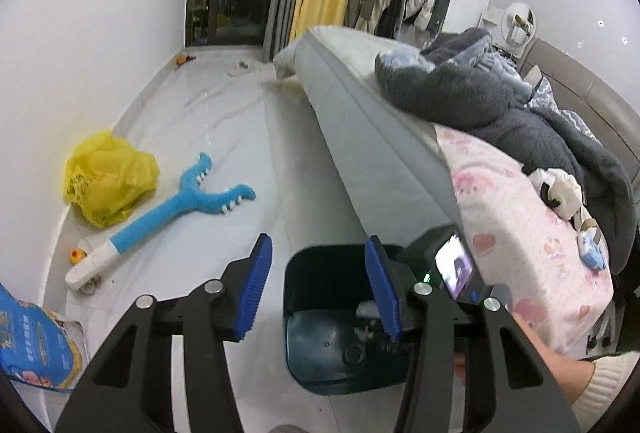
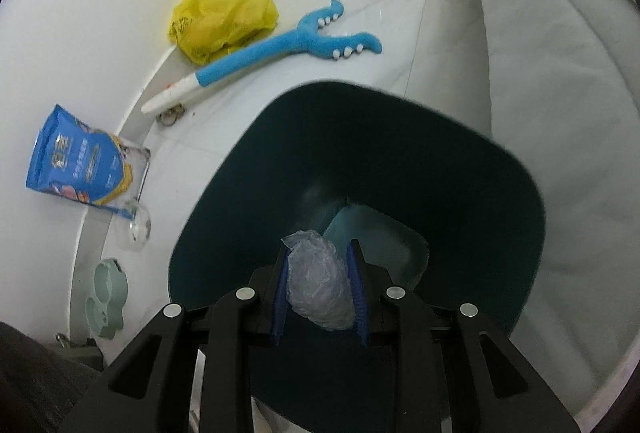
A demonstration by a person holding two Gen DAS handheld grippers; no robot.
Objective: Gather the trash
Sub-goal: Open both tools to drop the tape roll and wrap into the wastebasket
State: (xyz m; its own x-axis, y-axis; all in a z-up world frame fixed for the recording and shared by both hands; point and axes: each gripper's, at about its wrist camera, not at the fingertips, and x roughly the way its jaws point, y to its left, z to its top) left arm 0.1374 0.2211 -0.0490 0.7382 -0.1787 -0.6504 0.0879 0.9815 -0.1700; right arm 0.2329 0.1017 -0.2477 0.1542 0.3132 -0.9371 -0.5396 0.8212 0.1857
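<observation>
A dark teal trash bin (image 2: 460, 169) stands on the floor beside the bed; it also shows in the left wrist view (image 1: 320, 273). My right gripper (image 2: 320, 285) is shut on a crumpled clear plastic wad (image 2: 320, 285) and holds it just above the bin's open mouth. My left gripper (image 1: 320, 289) is open and empty, above the bin's near-left rim. The right gripper with its screen (image 1: 440, 273) reaches over the bin from the right in the left wrist view. A yellow plastic bag (image 1: 108, 177) lies by the wall, also in the right wrist view (image 2: 220, 21).
A blue plush toy (image 1: 180, 205) lies on the floor by the yellow bag. A blue food pouch (image 2: 80, 165) leans on the wall, with a pale green holder (image 2: 104, 297) below it. The bed (image 1: 520, 201) with blankets runs along the right.
</observation>
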